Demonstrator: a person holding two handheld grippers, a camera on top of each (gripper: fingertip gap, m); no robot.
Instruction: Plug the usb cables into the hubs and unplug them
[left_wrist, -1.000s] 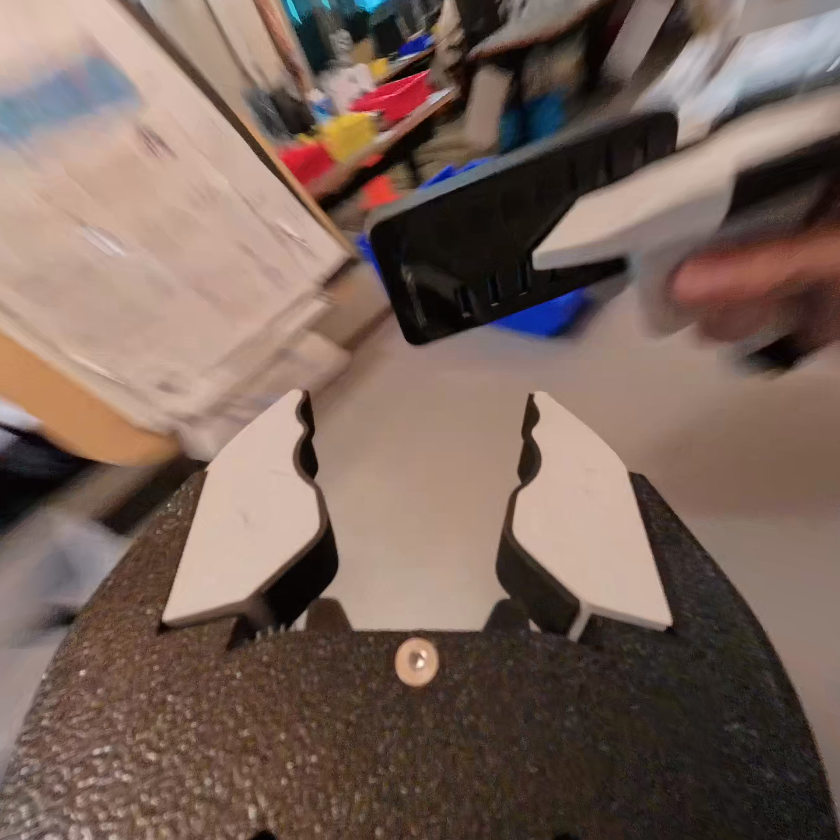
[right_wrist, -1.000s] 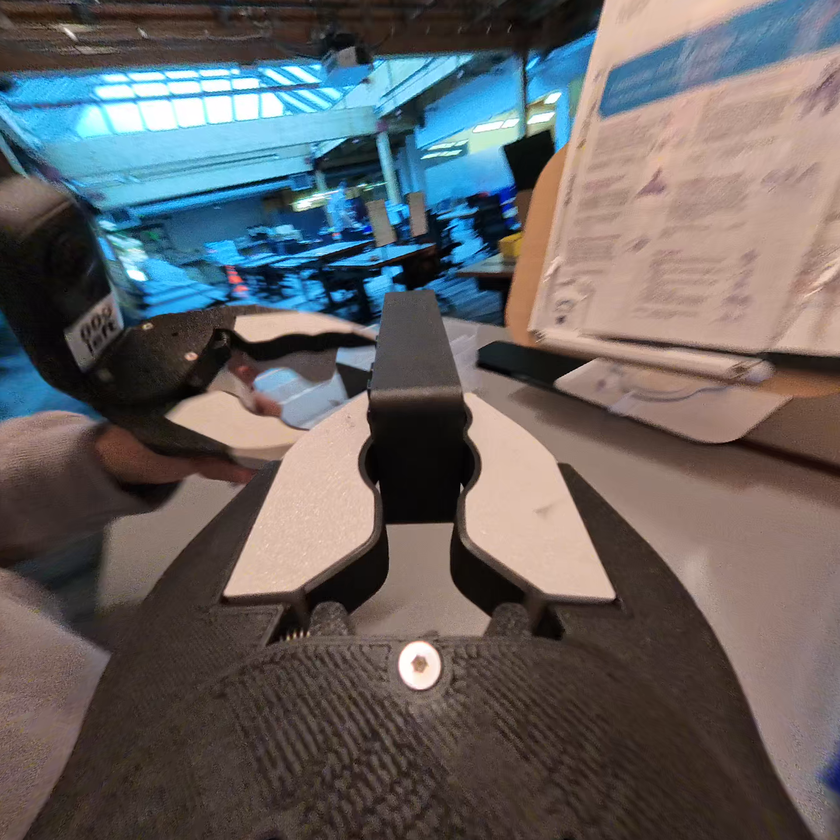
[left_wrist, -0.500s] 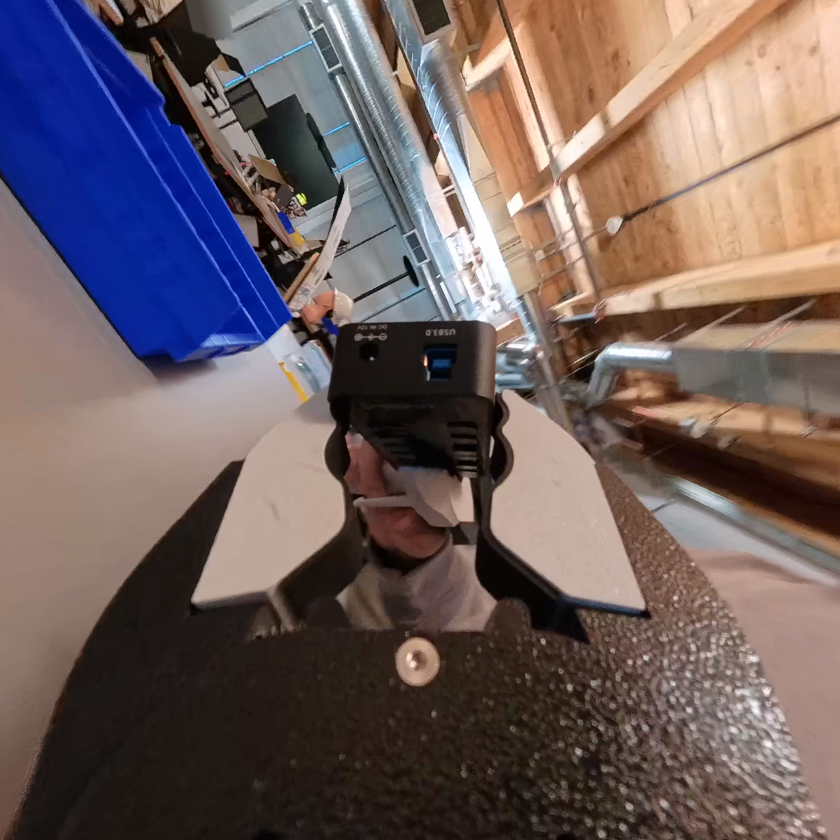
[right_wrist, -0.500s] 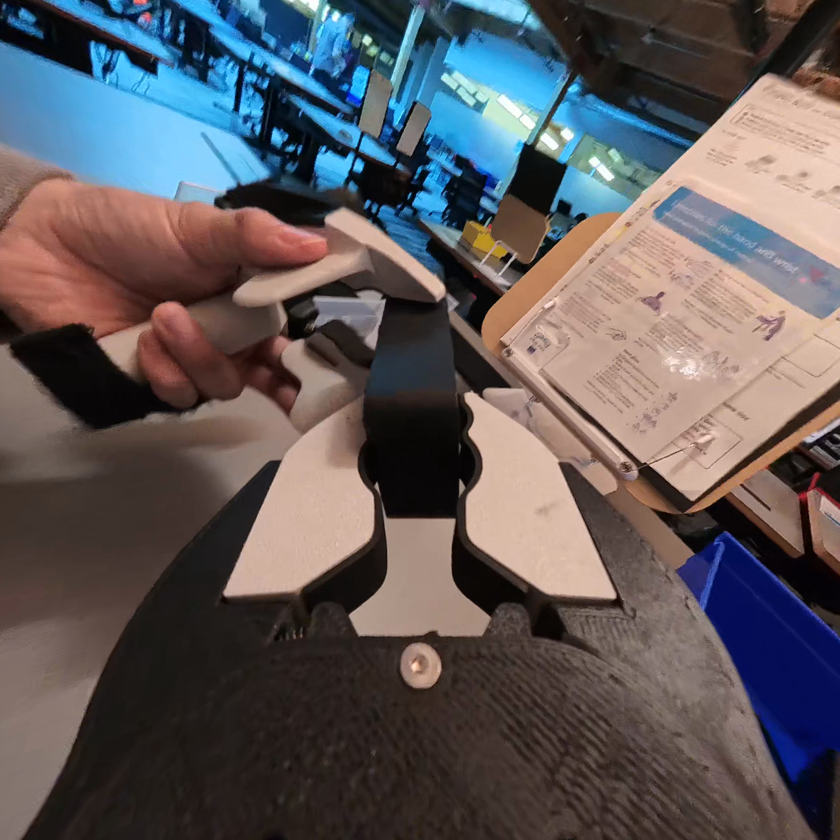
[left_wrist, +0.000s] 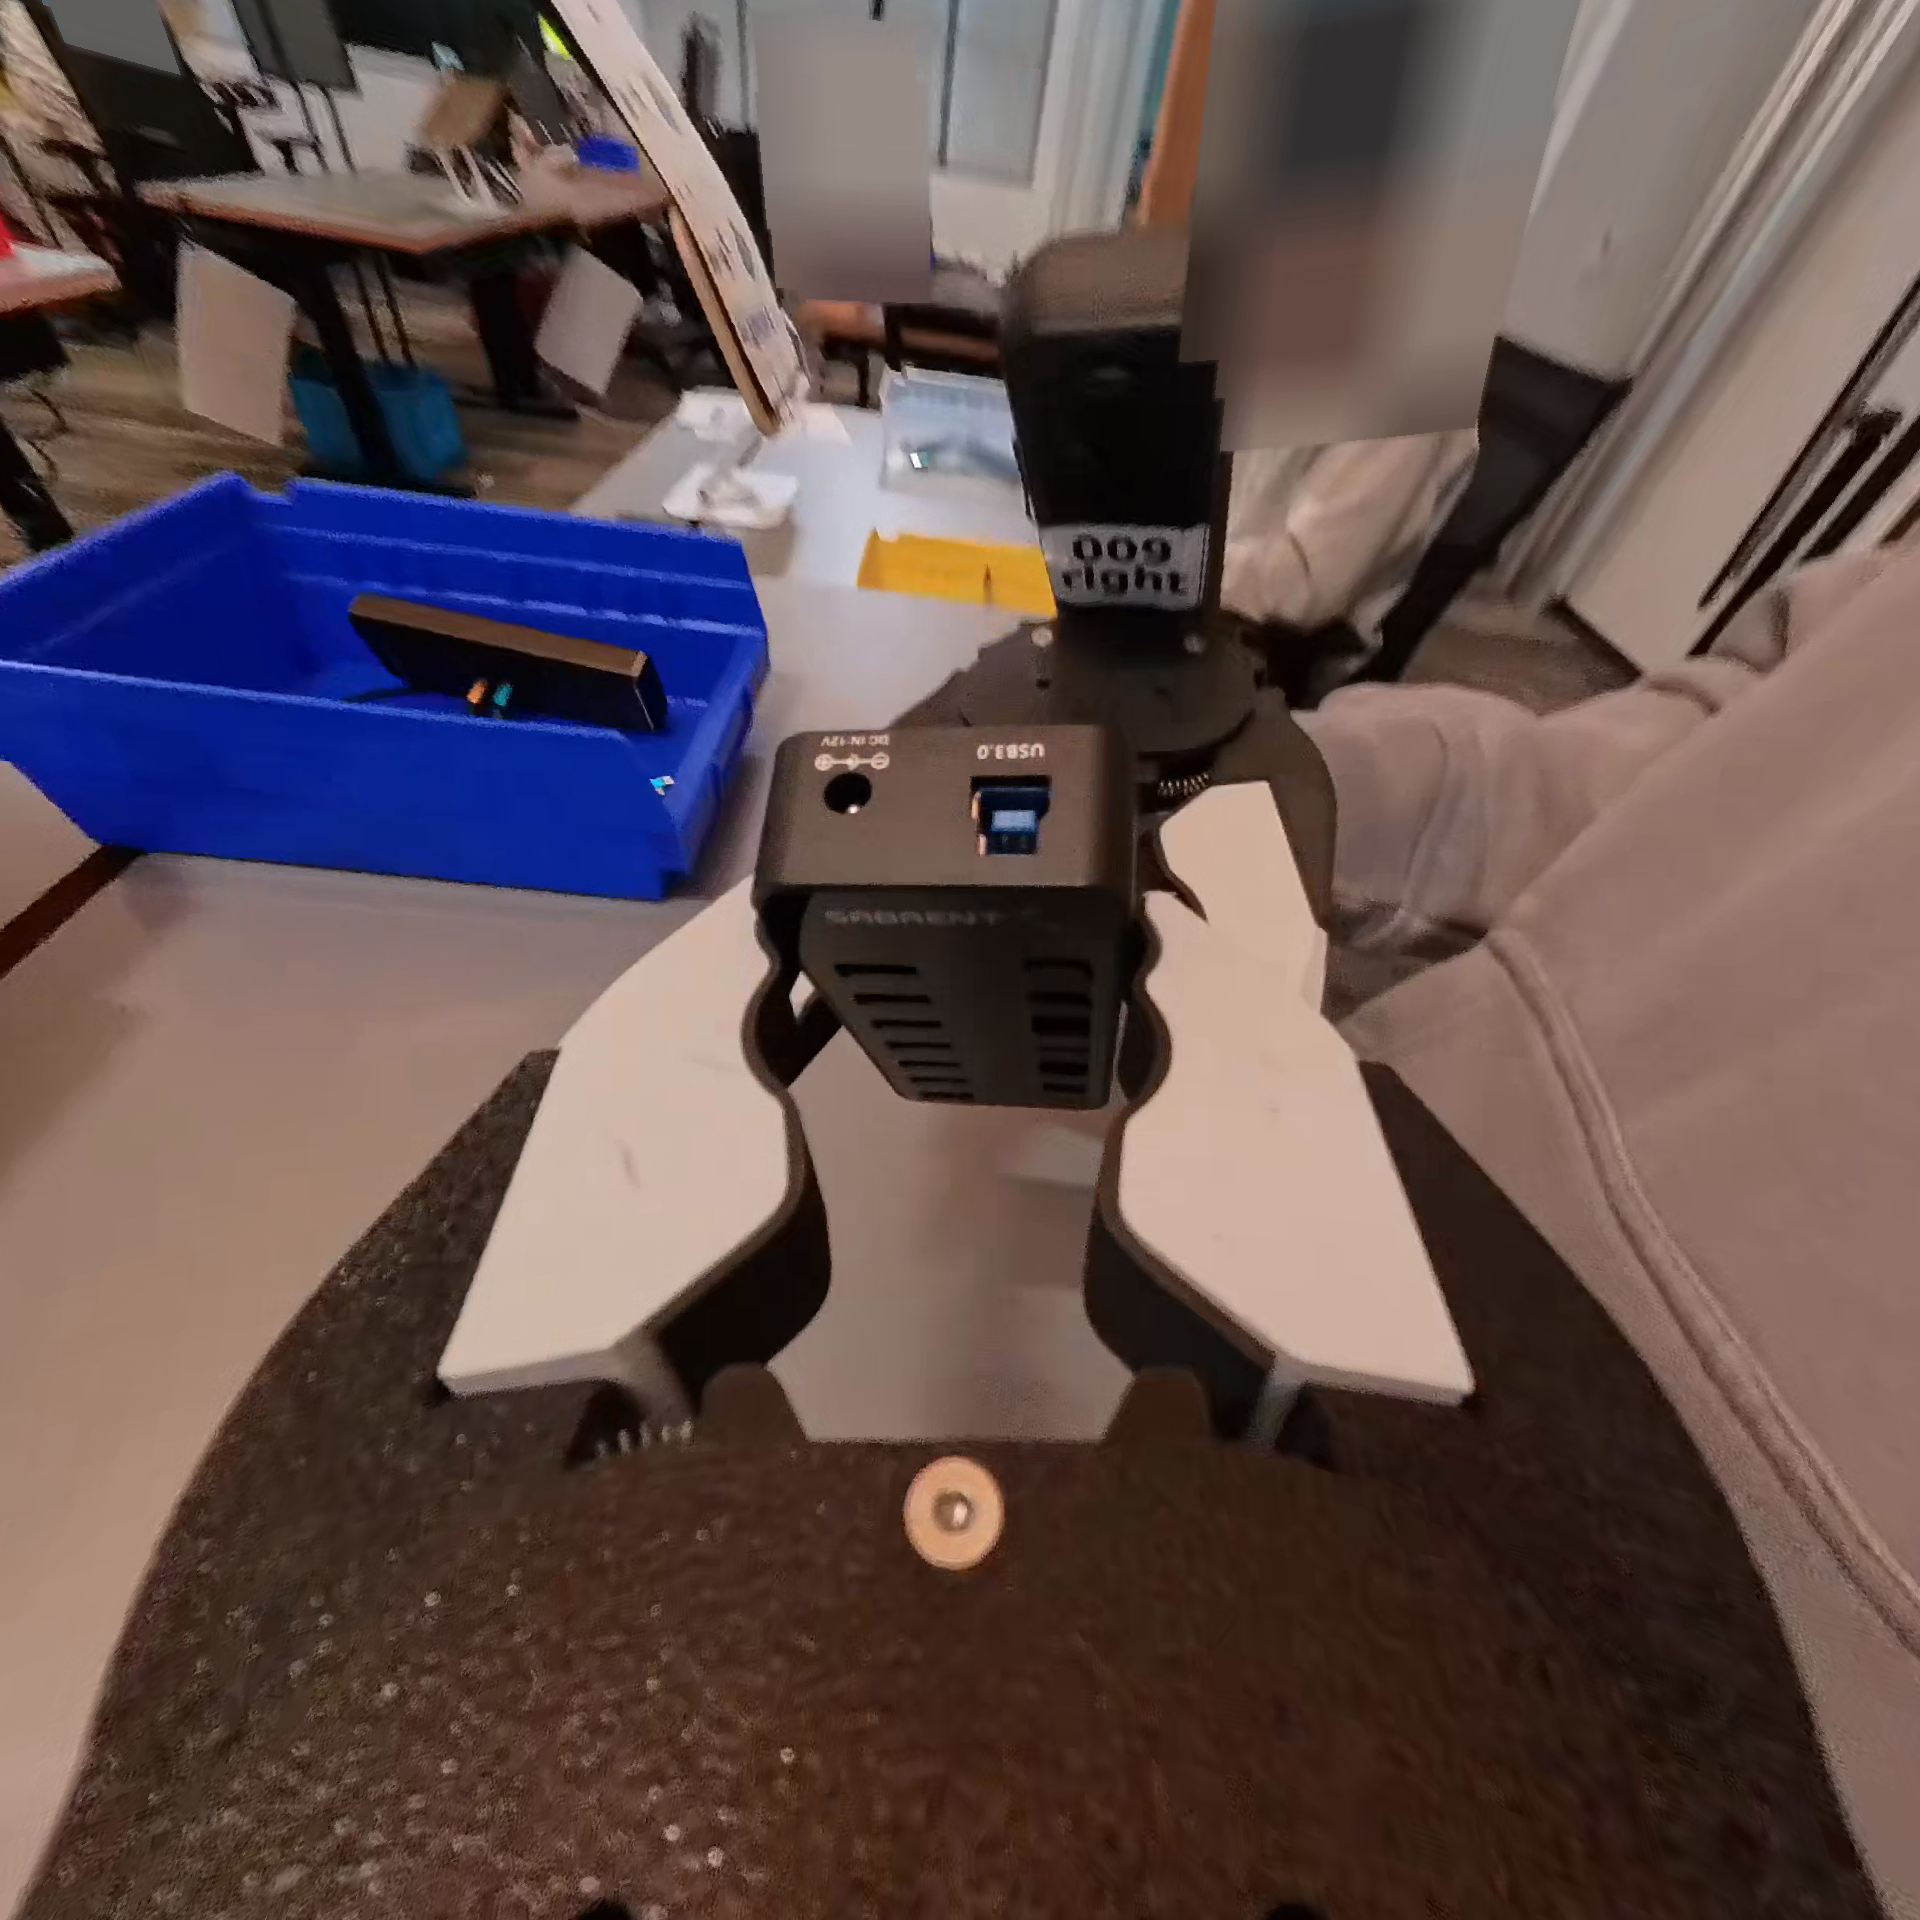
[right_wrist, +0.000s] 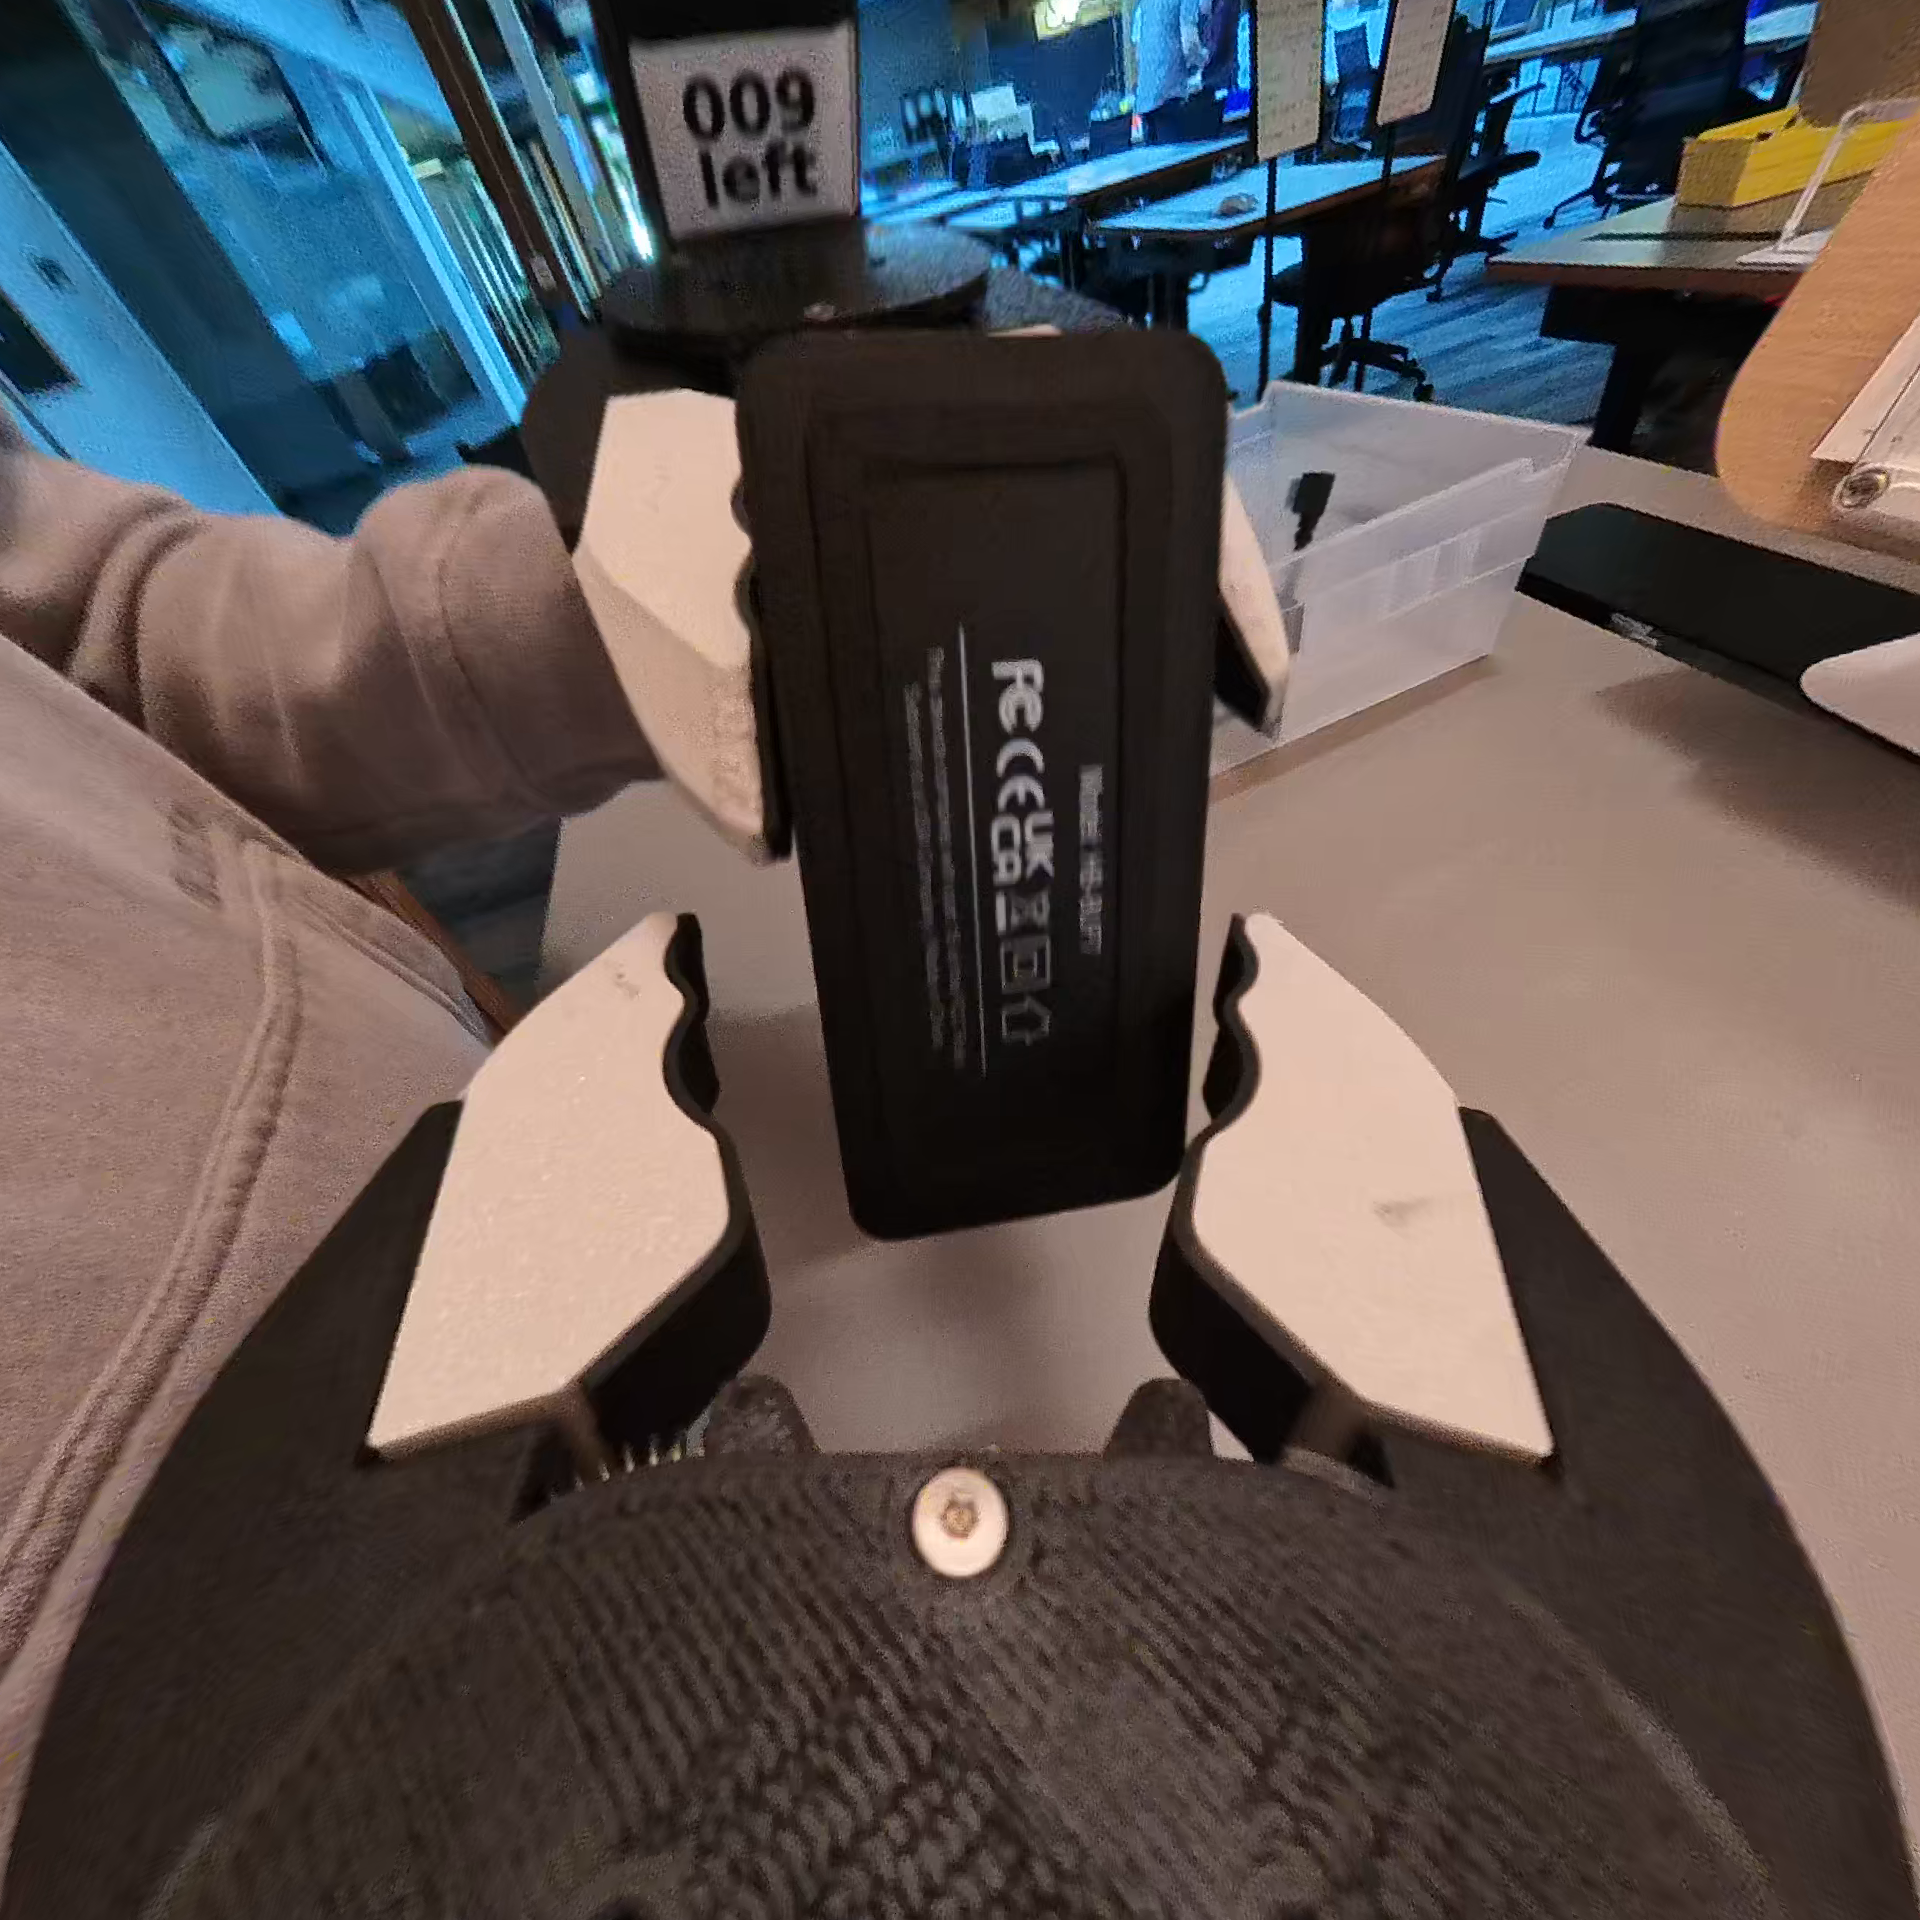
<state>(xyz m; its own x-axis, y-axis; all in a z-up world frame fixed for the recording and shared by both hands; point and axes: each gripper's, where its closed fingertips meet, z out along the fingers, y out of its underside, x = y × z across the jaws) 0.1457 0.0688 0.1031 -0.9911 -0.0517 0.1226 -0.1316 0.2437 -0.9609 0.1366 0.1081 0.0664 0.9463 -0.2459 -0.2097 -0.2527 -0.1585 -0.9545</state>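
Observation:
A black USB hub (left_wrist: 951, 904) with a blue port on its end face is held above the grey table (left_wrist: 312, 1039). My left gripper (left_wrist: 951, 966) is shut on it, gripping its two sides near that end. In the right wrist view the hub (right_wrist: 987, 779) shows its flat labelled underside, with the left gripper's fingers (right_wrist: 665, 623) clamped on its far half. My right gripper (right_wrist: 961, 997) is open; its fingers stand on either side of the hub's near end, with a gap on each side. No USB cable is in view.
A blue bin (left_wrist: 208, 748) on the table at the left holds a second black hub (left_wrist: 509, 665). A clear plastic box (right_wrist: 1403, 540) stands further back. A person's grey sleeve (left_wrist: 1714, 1039) fills the right side. A yellow sheet (left_wrist: 935, 566) and a clipboard stand (left_wrist: 717, 239) are behind.
My left gripper, open a second ago, has shut on the hub. My right gripper has opened and let go of it. Both views have swung round.

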